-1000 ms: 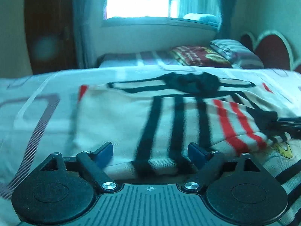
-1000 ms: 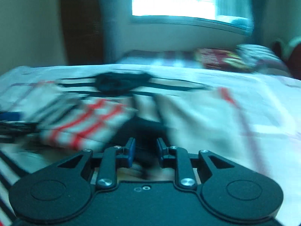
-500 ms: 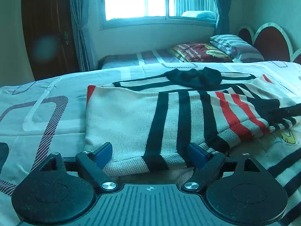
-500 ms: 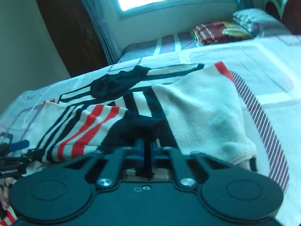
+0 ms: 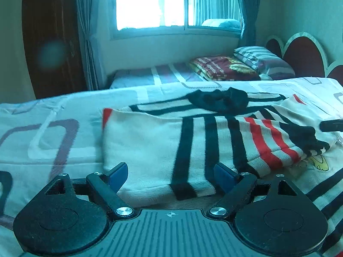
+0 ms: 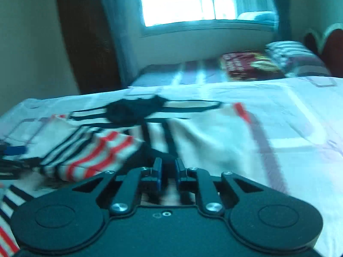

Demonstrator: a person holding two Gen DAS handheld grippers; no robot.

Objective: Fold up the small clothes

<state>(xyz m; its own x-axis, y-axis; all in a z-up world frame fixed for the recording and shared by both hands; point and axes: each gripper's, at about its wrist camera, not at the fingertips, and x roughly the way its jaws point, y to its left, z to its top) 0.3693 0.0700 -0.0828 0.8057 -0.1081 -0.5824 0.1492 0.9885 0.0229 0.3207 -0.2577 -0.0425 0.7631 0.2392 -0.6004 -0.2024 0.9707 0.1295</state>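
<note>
A white knit sweater [image 5: 150, 141] with black and red stripes lies partly folded on the bed, its sleeve [image 5: 276, 143] laid across the body. My left gripper [image 5: 171, 172] is open, its blue pads on either side of the sweater's near hem. In the right wrist view the sweater [image 6: 205, 141] is blurred. My right gripper [image 6: 167, 168] has its pads slightly apart, just at a dark fold of the sweater; nothing is clamped between them. The right gripper's tip also shows at the right edge of the left wrist view [image 5: 332, 125].
A black garment [image 5: 218, 100] lies bunched at the sweater's far side. The bed has a white patterned sheet [image 5: 49, 137]. A second striped cloth [image 5: 317, 184] lies at near right. Beyond are another bed with pillows [image 5: 263, 62], a window and a dark door [image 5: 51, 38].
My right gripper was shut on the dark fold half a second ago; now its pads are apart and it has swung back, blurred. My left gripper stays open at the hem.
</note>
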